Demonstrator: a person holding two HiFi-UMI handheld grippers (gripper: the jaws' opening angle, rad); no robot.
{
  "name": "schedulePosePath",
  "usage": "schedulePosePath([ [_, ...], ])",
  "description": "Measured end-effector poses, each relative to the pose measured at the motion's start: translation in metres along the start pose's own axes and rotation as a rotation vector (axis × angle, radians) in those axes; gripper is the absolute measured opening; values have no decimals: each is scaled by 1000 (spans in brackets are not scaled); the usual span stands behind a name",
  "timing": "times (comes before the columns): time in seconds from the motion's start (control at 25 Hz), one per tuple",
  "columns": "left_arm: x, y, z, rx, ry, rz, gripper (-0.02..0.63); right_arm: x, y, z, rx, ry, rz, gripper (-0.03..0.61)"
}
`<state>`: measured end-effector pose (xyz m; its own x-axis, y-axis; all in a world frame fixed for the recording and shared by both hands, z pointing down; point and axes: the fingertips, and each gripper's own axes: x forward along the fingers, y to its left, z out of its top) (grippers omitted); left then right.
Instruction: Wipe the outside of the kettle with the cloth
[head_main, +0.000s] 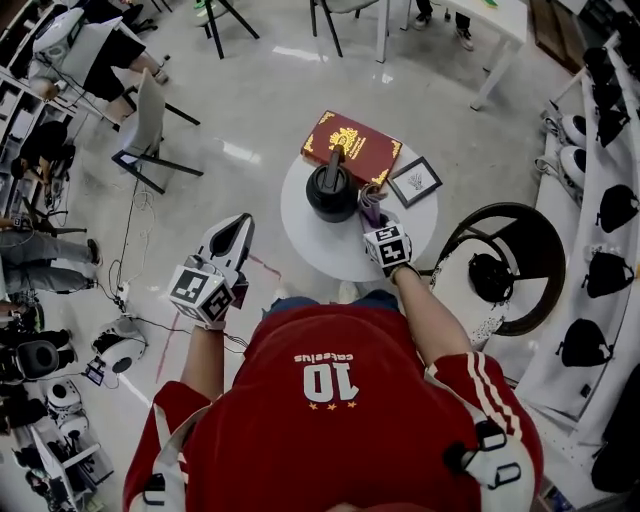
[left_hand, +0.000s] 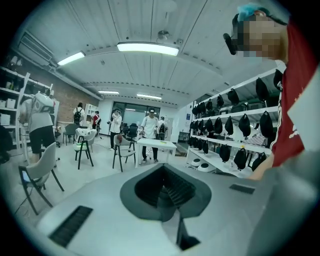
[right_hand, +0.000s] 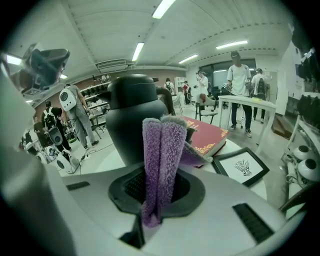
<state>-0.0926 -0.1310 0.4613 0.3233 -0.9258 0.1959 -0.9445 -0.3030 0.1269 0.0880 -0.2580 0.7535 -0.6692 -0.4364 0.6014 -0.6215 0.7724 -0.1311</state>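
Surface: a small round white table stands at frame centre on a pale, glossy grey floor. On it sit a black kettle with a domed lid, a dark red book with gold ornament behind it, and a black-framed picture to the right.

The right gripper has its jaws clamped on a folded purple fleecy cloth, which stands upright just beside the kettle's right flank. Contact between the two cannot be confirmed.

The left gripper is held over the floor, lower left of the table, with its jaws pressed together on nothing.

Room: grey chairs at upper left, a white table at upper right, white shelving with black items along the right edge.
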Motion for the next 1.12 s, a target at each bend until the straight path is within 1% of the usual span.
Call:
schedulePosePath([
  [0.2, -6, 10, 4, 1, -10, -54, 6, -3, 10, -2, 15, 5, -46, 48],
  [0.4, -21, 35, 5, -32, -17, -83, 6, -6, 28, 2, 46, 13, -97, 48],
  [0.68, -40, 63, 10, -39, -34, -123, 6, -5, 50, 3, 69, 33, -152, 48],
  [0.96, -58, 93, 10, -55, -37, -163, 6, -6, 71, 4, 150, 40, -228, 48],
  [1.12, -69, 104, 3, -51, -19, -202, 6, -2, 88, 2, 199, 27, -285, 48],
])
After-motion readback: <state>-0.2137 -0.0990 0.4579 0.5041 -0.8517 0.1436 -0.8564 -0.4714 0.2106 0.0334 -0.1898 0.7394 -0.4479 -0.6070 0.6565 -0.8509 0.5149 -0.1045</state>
